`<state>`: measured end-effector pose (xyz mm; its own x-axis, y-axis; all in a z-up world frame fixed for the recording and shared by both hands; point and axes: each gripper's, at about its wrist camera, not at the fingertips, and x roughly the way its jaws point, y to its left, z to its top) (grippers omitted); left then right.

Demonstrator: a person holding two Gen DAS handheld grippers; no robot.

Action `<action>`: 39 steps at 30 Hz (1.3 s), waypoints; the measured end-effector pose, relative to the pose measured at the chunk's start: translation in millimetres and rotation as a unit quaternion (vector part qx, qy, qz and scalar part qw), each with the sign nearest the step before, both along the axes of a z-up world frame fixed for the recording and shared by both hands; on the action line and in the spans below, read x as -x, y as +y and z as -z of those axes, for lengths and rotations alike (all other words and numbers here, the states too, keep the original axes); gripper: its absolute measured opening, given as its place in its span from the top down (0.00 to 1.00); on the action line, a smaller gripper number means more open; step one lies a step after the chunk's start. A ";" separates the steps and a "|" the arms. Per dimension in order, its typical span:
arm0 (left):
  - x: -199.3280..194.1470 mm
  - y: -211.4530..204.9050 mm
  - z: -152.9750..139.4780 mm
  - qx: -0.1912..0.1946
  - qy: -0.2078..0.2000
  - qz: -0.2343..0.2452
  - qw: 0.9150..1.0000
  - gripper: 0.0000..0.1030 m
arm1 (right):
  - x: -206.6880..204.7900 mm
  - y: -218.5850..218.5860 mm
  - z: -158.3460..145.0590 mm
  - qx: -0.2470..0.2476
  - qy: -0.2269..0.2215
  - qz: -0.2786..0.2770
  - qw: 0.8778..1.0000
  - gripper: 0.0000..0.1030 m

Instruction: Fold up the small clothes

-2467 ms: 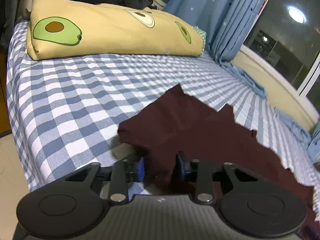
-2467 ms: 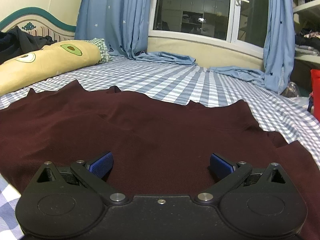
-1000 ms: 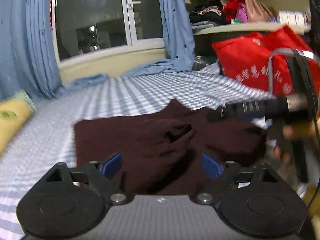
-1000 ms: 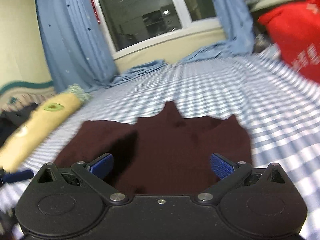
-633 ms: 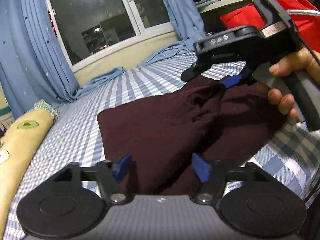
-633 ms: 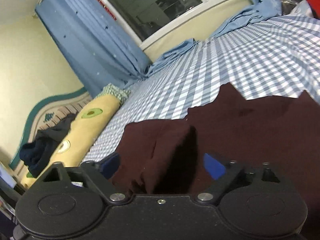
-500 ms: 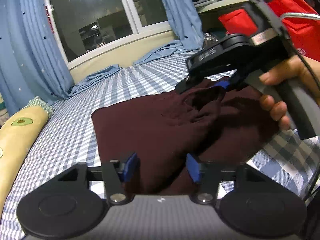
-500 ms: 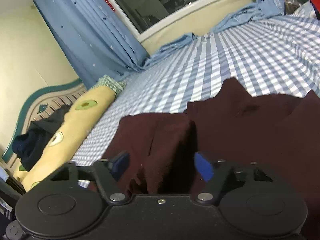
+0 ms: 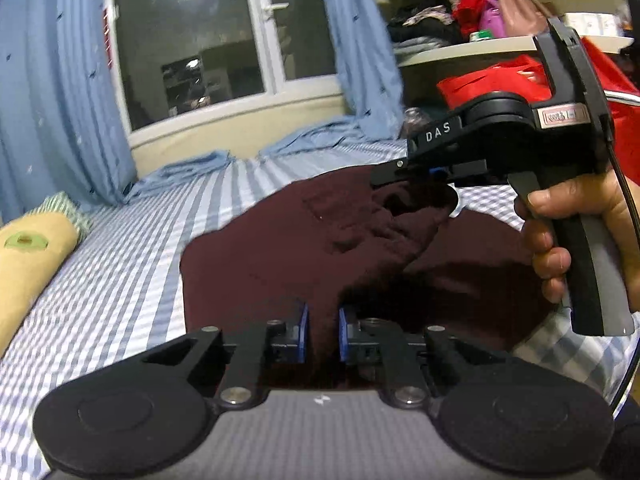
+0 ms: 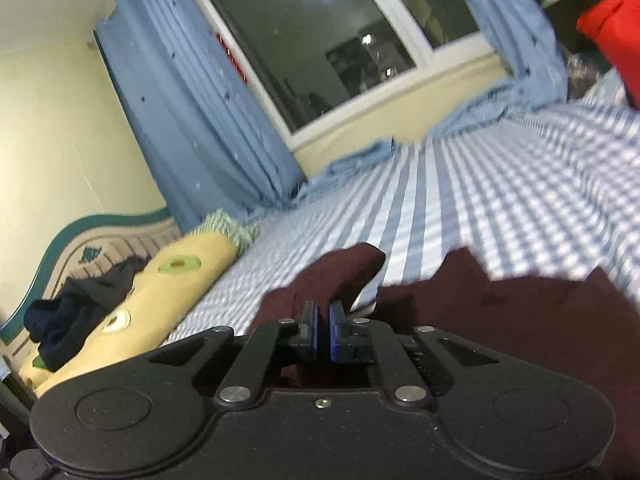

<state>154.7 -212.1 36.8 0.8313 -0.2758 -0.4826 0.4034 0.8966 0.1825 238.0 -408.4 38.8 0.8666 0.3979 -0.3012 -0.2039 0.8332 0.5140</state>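
Observation:
A dark maroon garment [image 9: 280, 248] lies on the blue-and-white checked bed [image 9: 120, 280]. My left gripper [image 9: 322, 334] is shut on its near edge. My right gripper [image 9: 434, 174] shows in the left wrist view, held in a hand, shut on a far edge of the garment and lifting it off the bed. In the right wrist view my right gripper [image 10: 323, 334] is shut on a fold of the maroon garment [image 10: 500, 320], which bunches up in front of the fingers.
A yellow avocado-print pillow [image 10: 160, 300] with dark clothes [image 10: 76, 316] on it lies at the left. Blue curtains [image 9: 52, 100] and a window [image 9: 192, 48] are behind the bed. A red bag [image 9: 500, 84] and shelves stand at the right.
Both grippers have closed on the garment. The right gripper has lifted its edge up off the bed, and the cloth now bunches between the two grippers.

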 end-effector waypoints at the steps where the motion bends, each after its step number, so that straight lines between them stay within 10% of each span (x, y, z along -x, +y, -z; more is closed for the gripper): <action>1: 0.8 -4.7 -2.7 0.001 -0.003 0.007 1.000 0.86 | 3.1 -5.0 -4.8 0.008 -0.006 0.007 1.000 0.96; 11: 10.1 -68.2 -5.3 0.005 0.004 0.106 0.994 0.87 | 46.5 -81.6 -15.1 0.027 -0.018 0.105 0.994 0.96; 27: 21.8 -92.1 23.8 -0.024 0.039 0.139 0.989 0.80 | 72.2 -112.2 69.0 0.011 0.078 0.158 0.984 0.96; 32: 29.0 -68.8 -3.6 0.049 0.045 0.154 0.986 0.36 | 70.5 -109.4 68.6 0.027 0.078 0.159 0.984 0.95; 39: 11.9 -13.3 -37.6 0.130 0.040 0.044 0.990 0.04 | 69.2 -106.8 66.2 0.041 0.076 0.165 0.983 0.95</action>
<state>142.8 -225.4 74.4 0.7613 -0.4677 -0.4491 0.4851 0.8704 -0.0843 168.8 -515.2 -27.4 0.8864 0.0721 -0.4572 0.1580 0.8814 0.4452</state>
